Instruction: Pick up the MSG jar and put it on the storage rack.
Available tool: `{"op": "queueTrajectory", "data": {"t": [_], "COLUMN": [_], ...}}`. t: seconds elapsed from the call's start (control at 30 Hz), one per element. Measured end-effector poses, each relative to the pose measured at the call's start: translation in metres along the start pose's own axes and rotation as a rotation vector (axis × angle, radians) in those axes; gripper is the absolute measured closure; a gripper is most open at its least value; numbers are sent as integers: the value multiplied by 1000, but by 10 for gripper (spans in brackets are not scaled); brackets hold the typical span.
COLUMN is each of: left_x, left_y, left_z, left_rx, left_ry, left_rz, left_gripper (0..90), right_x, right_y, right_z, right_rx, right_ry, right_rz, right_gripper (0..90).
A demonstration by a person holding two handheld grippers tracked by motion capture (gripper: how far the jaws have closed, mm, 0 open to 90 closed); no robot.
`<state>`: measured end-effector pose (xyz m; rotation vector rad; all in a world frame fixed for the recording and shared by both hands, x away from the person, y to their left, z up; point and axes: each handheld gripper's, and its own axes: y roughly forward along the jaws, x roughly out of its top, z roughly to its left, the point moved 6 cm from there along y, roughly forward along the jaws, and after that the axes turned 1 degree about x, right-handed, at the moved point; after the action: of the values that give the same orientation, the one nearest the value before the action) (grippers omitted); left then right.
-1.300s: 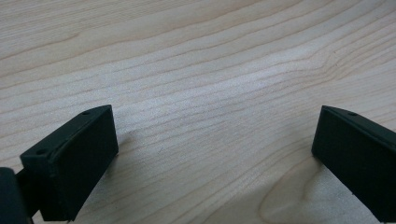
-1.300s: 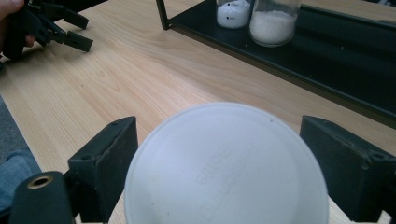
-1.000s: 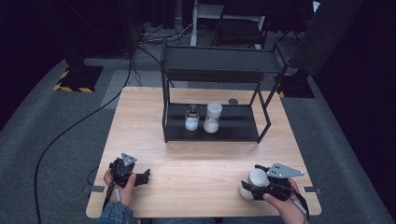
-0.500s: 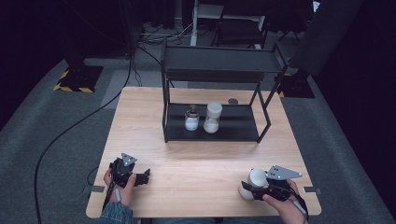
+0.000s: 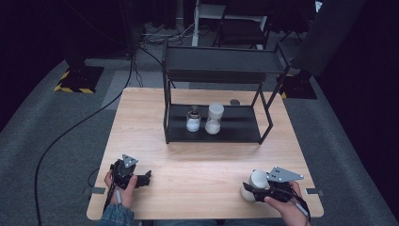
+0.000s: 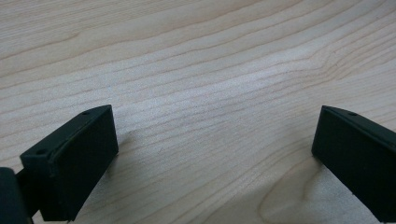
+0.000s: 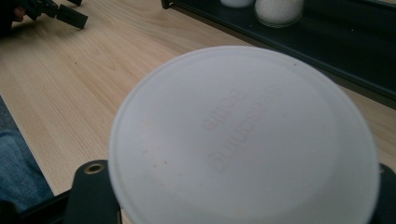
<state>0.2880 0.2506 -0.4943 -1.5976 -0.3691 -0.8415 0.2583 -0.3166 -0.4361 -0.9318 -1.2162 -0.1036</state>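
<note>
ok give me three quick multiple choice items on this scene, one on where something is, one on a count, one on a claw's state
1. Where is the white container held by the right claw?
A. on the rack's top shelf
B. at the near right of the table
C. on the floor

2. How many containers stand on the lower shelf of the black rack?
A. two
B. four
C. none

3. How does the left claw stand?
A. shut on a jar
B. shut on a cloth
C. open, holding nothing

Answers: 1 B, the high view shows it by the table's near right edge. 2 A, two white-filled jars stand side by side there. 3 C, the left gripper view shows bare wood between its spread jaws.
</note>
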Motion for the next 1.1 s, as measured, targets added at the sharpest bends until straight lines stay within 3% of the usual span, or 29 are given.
{"op": "queueTrajectory", "data": {"t": [0.43,1.1], "left_x": [0,0], "left_y": [0,0], "left_z": [0,0], "left_rx": [0,0], "left_ry": [0,2], "left_rz": [0,0], "left_gripper": [2,2], "right_x": [23,54], "right_y": [-3,-5], "right_z": [-4,-23], "right_rx": [-12,-22], "right_ry": [-27,-40], "right_rz": [-17,-26], "right_gripper": [339,339]}}
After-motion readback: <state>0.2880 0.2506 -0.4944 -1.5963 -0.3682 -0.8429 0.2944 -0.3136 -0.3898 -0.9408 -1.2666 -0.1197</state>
